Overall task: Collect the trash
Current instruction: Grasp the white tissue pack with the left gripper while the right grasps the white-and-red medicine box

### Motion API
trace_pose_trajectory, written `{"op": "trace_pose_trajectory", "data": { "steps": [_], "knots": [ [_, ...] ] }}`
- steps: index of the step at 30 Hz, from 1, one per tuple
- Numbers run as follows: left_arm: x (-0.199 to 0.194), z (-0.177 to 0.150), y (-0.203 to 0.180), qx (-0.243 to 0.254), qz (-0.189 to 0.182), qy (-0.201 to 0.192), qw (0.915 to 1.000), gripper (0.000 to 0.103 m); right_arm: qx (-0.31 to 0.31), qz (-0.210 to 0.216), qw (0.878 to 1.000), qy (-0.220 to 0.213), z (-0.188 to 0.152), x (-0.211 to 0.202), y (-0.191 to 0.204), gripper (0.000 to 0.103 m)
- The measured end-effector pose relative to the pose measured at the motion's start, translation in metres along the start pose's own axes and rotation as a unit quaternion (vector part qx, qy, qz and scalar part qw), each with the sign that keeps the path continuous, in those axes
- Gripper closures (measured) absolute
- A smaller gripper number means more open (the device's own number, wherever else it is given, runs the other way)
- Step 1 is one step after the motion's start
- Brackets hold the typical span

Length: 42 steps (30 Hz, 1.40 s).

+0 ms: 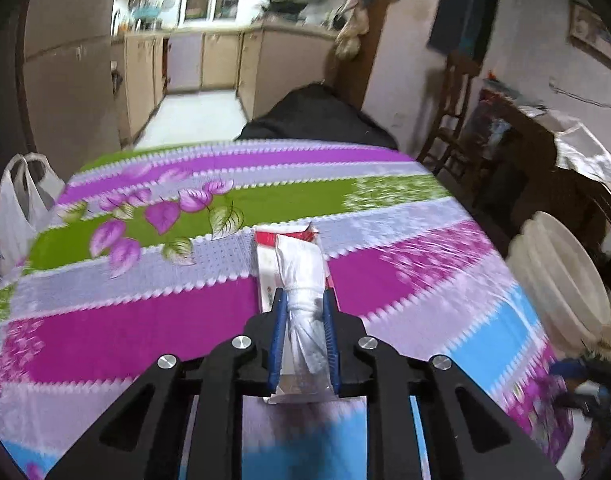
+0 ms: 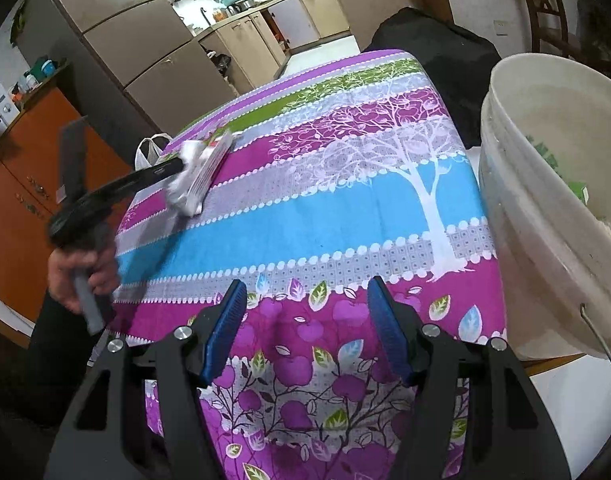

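- Trash = crumpled white wrapper (image 1: 303,280) w/ a flat red-and-white packet (image 1: 265,260) under it; both sit between the blue pads of our left gripper (image 1: 304,304), jaws clamped tight on the bundle.
- From the right wrist view the same bundle (image 2: 197,176) hangs at the tip of the left gripper (image 2: 177,168), just above the cloth near the table's far-left part; we can't tell if it touches the cloth.
- A hand (image 2: 81,276) grips the left tool's handle, off the table's left edge.
- Right gripper (image 2: 305,320): jaws apart, nothing between the pads, hovering over the near end of the tablecloth (image 2: 325,208).
- Cloth is striped purple, green, blue; the surface betw. the two grippers is flat.
- White bucket (image 2: 545,208) stands just off the table's right edge, mouth tilted toward us, some green scraps inside.
- White plastic bag (image 1: 17,208) hangs by the table's left far corner.
- Dark bundle (image 1: 317,120) sits beyond the far edge; wooden chair (image 1: 453,120) further right.
- Kitchen floor (image 1: 197,116) past the table looks open.
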State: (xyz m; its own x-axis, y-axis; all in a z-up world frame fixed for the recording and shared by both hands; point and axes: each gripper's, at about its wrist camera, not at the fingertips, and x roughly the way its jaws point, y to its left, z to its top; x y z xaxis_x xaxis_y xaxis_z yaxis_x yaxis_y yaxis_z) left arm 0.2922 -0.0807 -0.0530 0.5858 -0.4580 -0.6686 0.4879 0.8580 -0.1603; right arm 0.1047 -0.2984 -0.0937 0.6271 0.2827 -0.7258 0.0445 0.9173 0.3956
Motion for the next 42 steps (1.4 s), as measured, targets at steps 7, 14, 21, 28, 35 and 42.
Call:
{"op": "trace_pose_trajectory", "data": {
  "steps": [7, 14, 21, 28, 35, 42],
  "knots": [
    [-0.075, -0.043, 0.021, -0.029, -0.006, -0.018, 0.9994, 0.084, -0.009, 0.021, 1.000, 0.004, 0.009, 0.020, 0.026, 0.043],
    [-0.071, -0.091, 0.081, -0.090, 0.042, 0.041, 0.9942, 0.082, -0.073, 0.018, 0.997, -0.023, 0.036, 0.063, 0.103, 0.036],
    [-0.071, -0.097, 0.077, -0.100, 0.060, 0.028, 0.9927, 0.039, -0.095, -0.050, 0.994, -0.035, 0.072, 0.120, 0.168, 0.018],
    [-0.069, -0.107, 0.066, -0.057, 0.083, 0.016, 0.9948, 0.052, -0.127, -0.123, 0.984, 0.028, 0.072, 0.174, 0.178, 0.039],
    [-0.068, -0.106, 0.069, -0.058, 0.086, 0.018, 0.9945, 0.055, -0.126, -0.128, 0.983, 0.038, 0.070, 0.155, 0.142, 0.047],
    [-0.064, -0.104, 0.063, -0.051, 0.097, 0.022, 0.9938, 0.055, -0.144, -0.115, 0.983, 0.009, 0.074, 0.147, 0.132, 0.025]
  ]
}}
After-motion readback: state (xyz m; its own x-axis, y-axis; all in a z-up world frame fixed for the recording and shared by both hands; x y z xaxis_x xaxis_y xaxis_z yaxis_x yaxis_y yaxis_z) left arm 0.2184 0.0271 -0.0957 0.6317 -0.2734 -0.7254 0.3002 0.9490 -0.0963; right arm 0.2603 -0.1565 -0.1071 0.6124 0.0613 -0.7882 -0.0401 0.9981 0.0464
